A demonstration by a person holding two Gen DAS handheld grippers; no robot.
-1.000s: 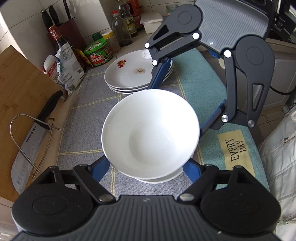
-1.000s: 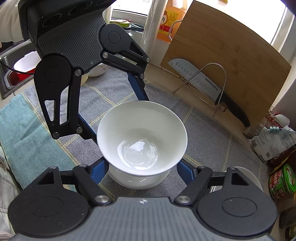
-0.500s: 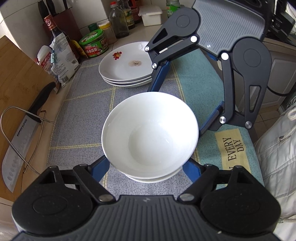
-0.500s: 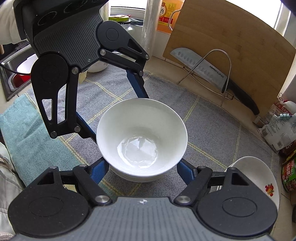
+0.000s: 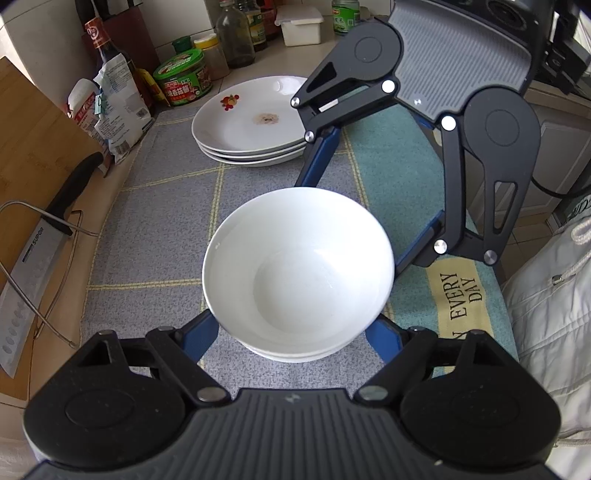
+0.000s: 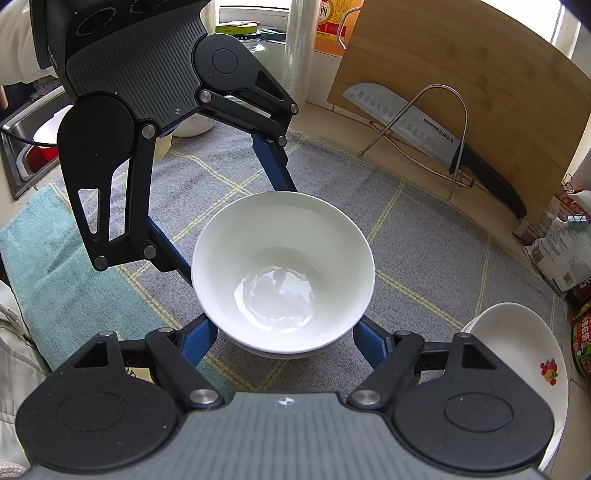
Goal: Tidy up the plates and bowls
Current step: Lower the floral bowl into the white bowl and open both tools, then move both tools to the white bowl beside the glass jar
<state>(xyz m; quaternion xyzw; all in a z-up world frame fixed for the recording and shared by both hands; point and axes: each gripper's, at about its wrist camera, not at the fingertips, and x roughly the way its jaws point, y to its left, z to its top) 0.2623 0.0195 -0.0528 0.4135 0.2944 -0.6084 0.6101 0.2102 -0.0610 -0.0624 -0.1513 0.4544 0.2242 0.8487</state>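
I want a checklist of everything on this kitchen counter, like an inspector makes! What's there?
Surface: grey checked mat beside a teal towel on the counter.
Job's things: stacked white bowls between both grippers; stack of plates, the top one with a small brown smear.
Clutter: knife on a wire rack against a wooden board; green tub, bottles, food bags.
Grippers: left gripper and right gripper both open, fingers on either side of the bowls; contact cannot be told.
Cables: black cable behind the right gripper.
Surroundings: sink holding a red-and-white basin.
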